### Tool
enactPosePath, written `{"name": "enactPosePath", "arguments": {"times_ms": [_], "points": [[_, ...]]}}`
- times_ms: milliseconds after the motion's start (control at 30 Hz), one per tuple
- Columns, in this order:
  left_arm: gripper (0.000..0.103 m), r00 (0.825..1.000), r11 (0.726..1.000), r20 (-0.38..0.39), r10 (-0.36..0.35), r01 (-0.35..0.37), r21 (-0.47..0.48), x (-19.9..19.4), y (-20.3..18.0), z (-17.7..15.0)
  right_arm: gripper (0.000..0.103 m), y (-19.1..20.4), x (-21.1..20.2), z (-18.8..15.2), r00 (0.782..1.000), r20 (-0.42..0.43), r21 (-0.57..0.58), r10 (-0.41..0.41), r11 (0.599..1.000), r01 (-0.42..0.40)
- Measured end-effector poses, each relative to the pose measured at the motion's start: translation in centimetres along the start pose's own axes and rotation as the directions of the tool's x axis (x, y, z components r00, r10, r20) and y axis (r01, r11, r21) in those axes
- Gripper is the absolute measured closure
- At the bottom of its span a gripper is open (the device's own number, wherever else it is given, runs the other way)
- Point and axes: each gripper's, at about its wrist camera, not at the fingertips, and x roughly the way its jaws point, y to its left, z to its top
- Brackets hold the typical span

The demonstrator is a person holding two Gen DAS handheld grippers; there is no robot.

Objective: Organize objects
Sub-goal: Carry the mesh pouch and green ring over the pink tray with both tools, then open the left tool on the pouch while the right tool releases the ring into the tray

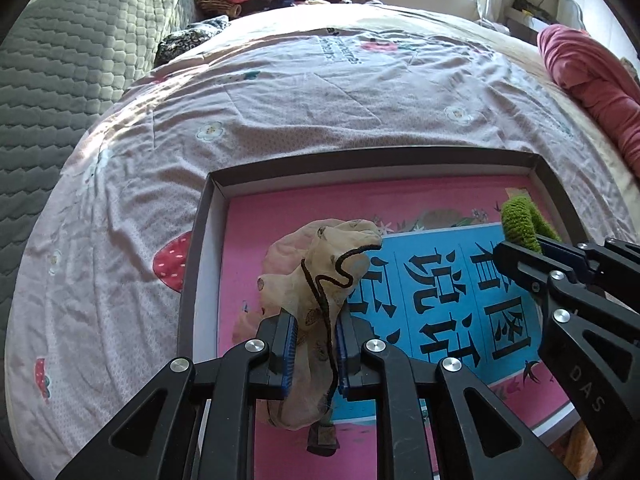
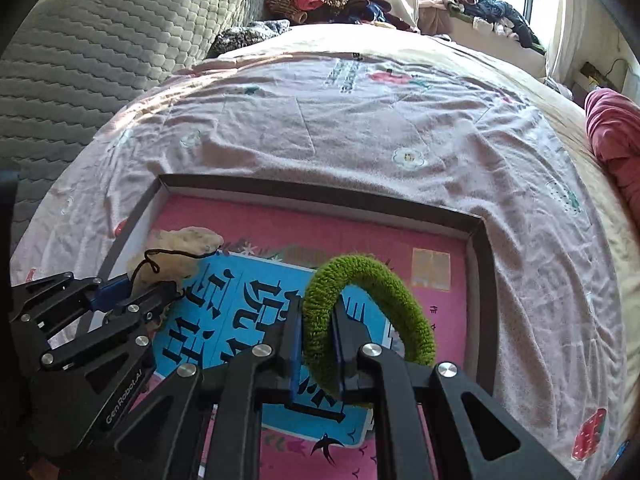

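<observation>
Two handheld grippers hang over a shallow dark-rimmed box (image 1: 200, 236) lying on a bed (image 1: 280, 100) with a pink sheet. The left gripper (image 1: 316, 344) has its jaws clenched on a sheer beige pouch (image 1: 320, 264) with a dark cord. The right gripper (image 2: 316, 344) has its jaws clamped on a fuzzy green ring (image 2: 368, 276). Both items hang above the box's pink and blue printed floor.

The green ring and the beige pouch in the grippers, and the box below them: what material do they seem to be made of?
Green ring: fuzzy yarn or terry cloth, matte; its surface is nubby and looped.
Beige pouch: thin, sheer fabric, perhaps organza; it crumples and lets light through, with a dark braided drawstring.
Box: likely cardboard, with thin, flat dark walls, white inside; a printed pink and blue sheet covers its bottom.
</observation>
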Motion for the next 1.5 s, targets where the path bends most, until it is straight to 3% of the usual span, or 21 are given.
{"name": "enactPosePath", "arguments": {"times_ms": [367, 500, 567, 633, 767, 1000, 1233, 1500], "points": [[0.080, 1.000, 1.000, -0.006, 0.007, -0.007, 0.008, 0.7, 0.0, -0.1, 0.089, -0.3, 2.1, -0.3, 0.998, -0.055, 0.008, -0.011, 1.000, 0.011], [0.074, 1.000, 1.000, -0.008, 0.010, -0.010, 0.007, 0.8, 0.0, -0.1, 0.089, -0.6, 2.6, -0.6, 0.997, -0.072, 0.016, -0.005, 1.000, 0.006], [0.064, 1.000, 1.000, -0.013, 0.018, -0.018, 0.011, 1.0, 0.0, -0.1, 0.088, -0.6, 2.6, -0.6, 0.998, -0.067, 0.017, -0.004, 1.000, 0.005], [0.051, 0.999, 0.999, -0.021, 0.029, -0.029, 0.026, 1.2, -0.1, -0.2, 0.084, -0.6, 2.6, -0.6, 0.998, -0.070, 0.020, -0.004, 1.000, 0.005], [0.041, 0.999, 0.999, -0.019, 0.031, -0.031, 0.014, 1.2, 0.3, -0.4, 0.047, -0.7, 2.4, -0.5, 0.997, -0.071, 0.028, -0.016, 0.999, 0.018], [0.026, 1.000, 1.000, -0.006, 0.020, -0.020, -0.018, -0.3, 1.5, -0.4, 0.046, -0.8, 0.9, -0.1, 0.999, -0.049, 0.046, -0.006, 0.999, 0.008], [0.026, 1.000, 0.999, 0.004, 0.018, -0.017, -0.031, -2.5, 2.4, -0.3, 0.033, -1.0, -1.7, 0.4, 1.000, -0.006, 0.065, -0.015, 0.998, 0.016], [0.025, 0.999, 0.999, 0.031, 0.026, -0.025, -0.031, -5.2, 2.6, -0.4, 0.028, -0.4, -5.0, 0.0, 1.000, 0.023, 0.043, -0.020, 0.999, 0.019]]}}
